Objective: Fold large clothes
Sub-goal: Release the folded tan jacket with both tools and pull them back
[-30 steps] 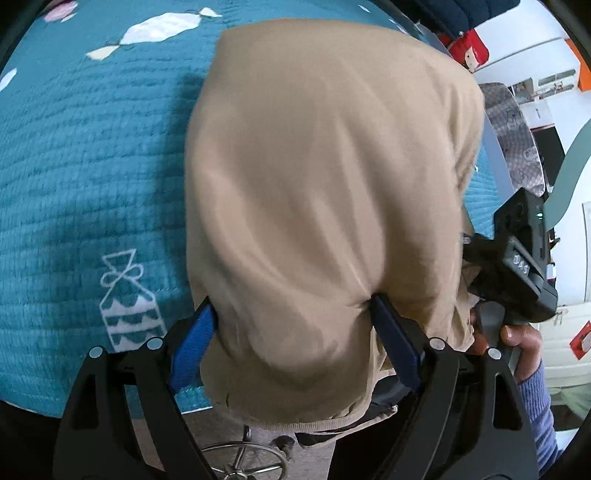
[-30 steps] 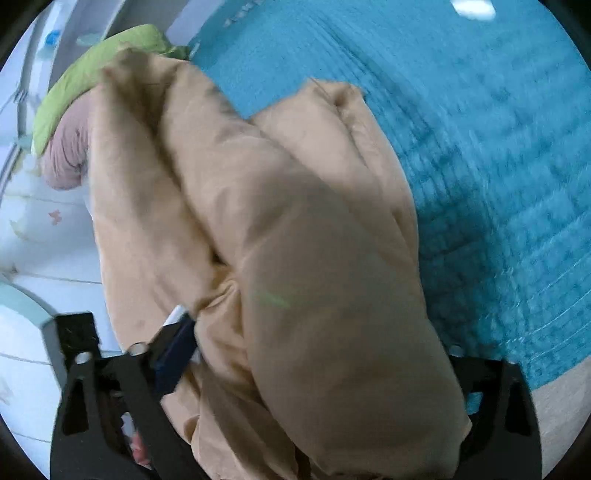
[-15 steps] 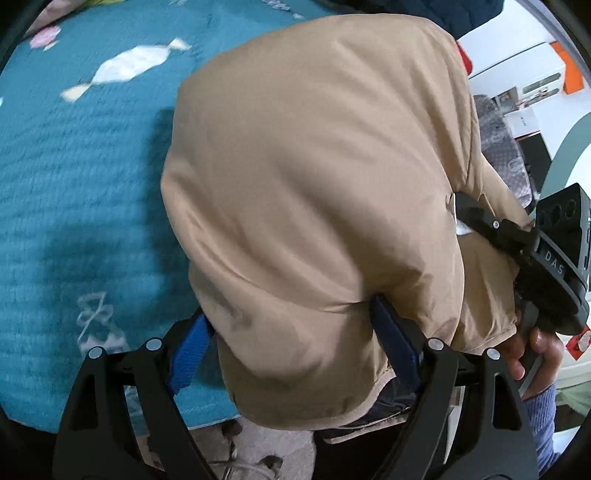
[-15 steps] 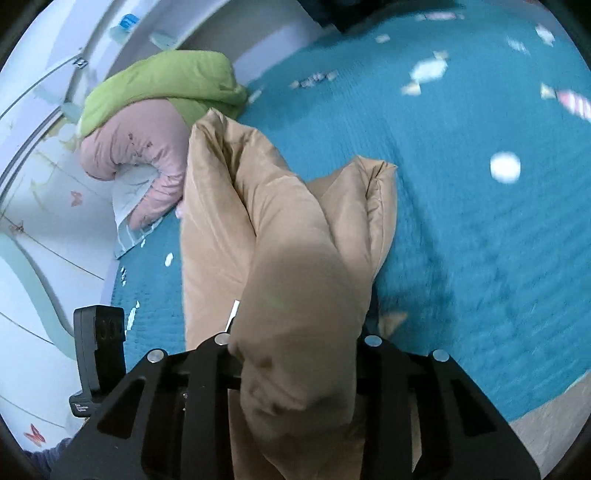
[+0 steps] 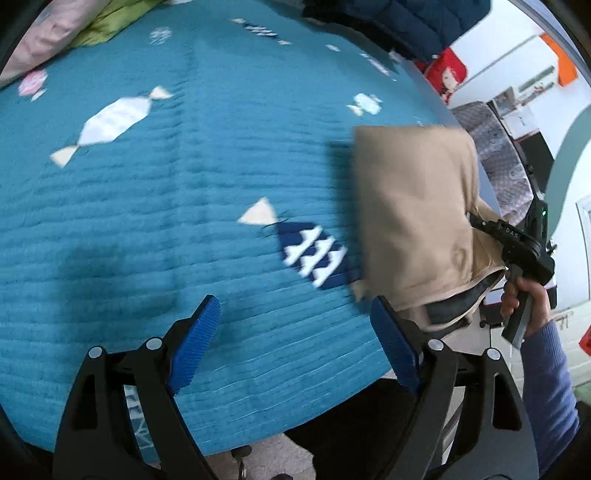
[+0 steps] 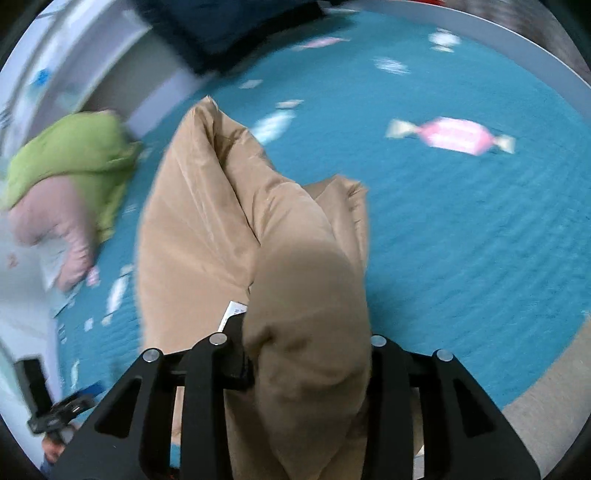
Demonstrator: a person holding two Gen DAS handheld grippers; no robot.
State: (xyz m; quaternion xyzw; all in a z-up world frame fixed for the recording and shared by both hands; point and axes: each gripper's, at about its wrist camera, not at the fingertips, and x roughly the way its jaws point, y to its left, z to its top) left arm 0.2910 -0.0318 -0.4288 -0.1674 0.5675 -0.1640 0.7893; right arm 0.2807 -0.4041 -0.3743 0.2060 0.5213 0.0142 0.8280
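A folded tan padded jacket (image 6: 258, 236) hangs bunched from my right gripper (image 6: 308, 354), which is shut on its thick fold above the teal bedspread (image 6: 480, 229). In the left wrist view the same jacket (image 5: 413, 214) hangs at the right, held by the right gripper's black body (image 5: 524, 247). My left gripper (image 5: 295, 339) is open and empty, its blue pads (image 5: 195, 343) spread over the bedspread (image 5: 147, 221), to the left of the jacket and apart from it.
A green and a pink garment (image 6: 70, 184) lie piled at the bed's far left. A dark navy garment (image 5: 402, 22) lies at the far edge. The bed's near edge and floor (image 6: 546, 398) show at the bottom right. Furniture stands beyond the bed (image 5: 506, 166).
My left gripper has let go of the jacket and drawn away to the left, now empty. The right gripper has shut on the jacket and holds it alone, lifted.
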